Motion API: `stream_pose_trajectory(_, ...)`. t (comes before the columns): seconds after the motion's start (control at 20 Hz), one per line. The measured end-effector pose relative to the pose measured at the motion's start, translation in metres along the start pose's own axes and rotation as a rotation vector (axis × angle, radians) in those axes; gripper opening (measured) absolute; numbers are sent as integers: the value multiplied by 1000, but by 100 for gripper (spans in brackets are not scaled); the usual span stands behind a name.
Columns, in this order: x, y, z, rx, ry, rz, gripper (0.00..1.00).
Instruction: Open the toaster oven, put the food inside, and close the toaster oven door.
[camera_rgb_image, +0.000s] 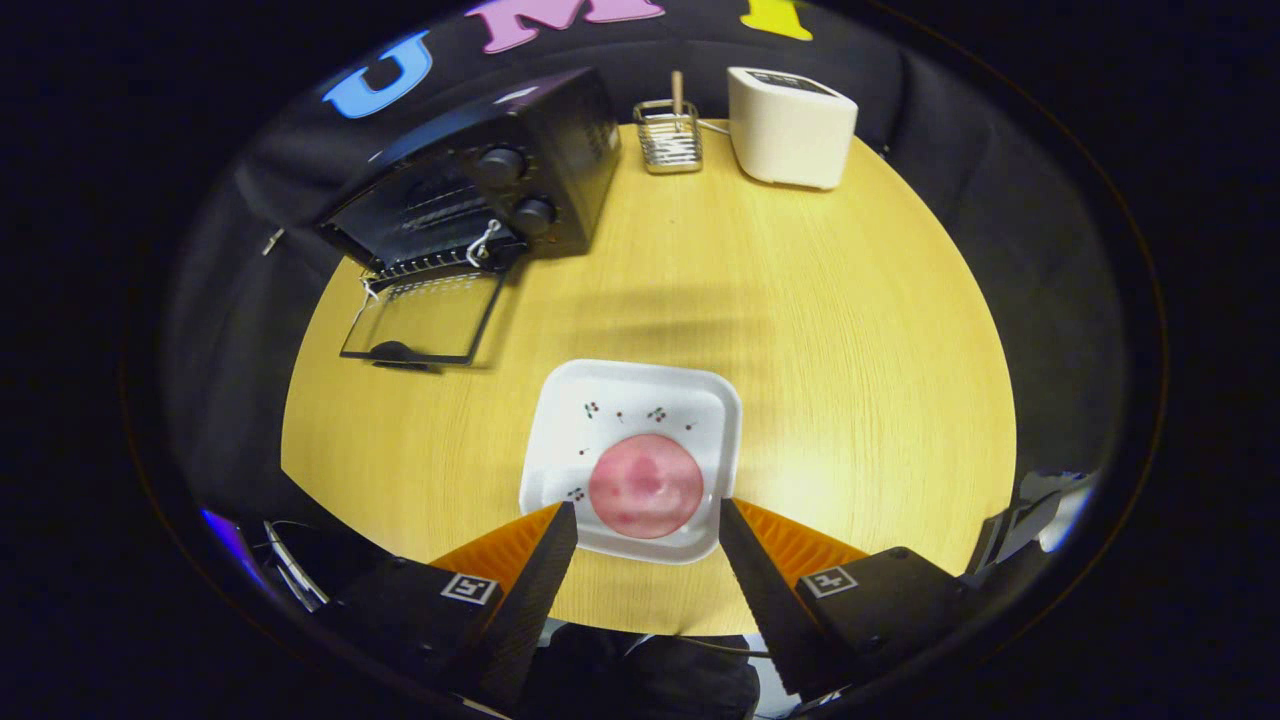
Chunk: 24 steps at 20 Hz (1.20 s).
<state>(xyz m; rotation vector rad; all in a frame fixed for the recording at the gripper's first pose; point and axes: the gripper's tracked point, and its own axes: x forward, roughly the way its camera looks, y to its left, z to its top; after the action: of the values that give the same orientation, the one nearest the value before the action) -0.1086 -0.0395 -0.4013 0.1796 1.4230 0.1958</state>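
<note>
Now my claw (648, 515) hangs released, fingers apart either side of the round pink food (645, 486) on the square white plate (632, 395), broad bare wooden desk (850, 330) beyond, the black toaster oven (480, 180) seemingly open, glass door (425, 318) flat down.

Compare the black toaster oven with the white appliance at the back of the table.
The toaster oven is black, with its glass door dropped open onto the table; the white appliance is a closed, plain box. The oven looks wider, with two front knobs. Both stand beyond the open gripper.
</note>
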Motion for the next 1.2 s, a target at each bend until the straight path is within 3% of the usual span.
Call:
stream_pose_trajectory(0.15, 15, -19, 9, 100, 32, 15, 96)
stream_pose_trajectory(0.4, 43, -38, 8, 156, 112, -1, 91)
stream_pose_trajectory(0.45, 45, -40, 9, 161, 125, -8, 80)
stream_pose_trajectory(0.6, 56, -39, 16, 188, 137, -2, 77)
stream_pose_trajectory(0.95, 64, -46, 12, 170, 180, 16, 9)
stream_pose_trajectory(1.2, 70, -38, 2, 205, 157, 154, 5)
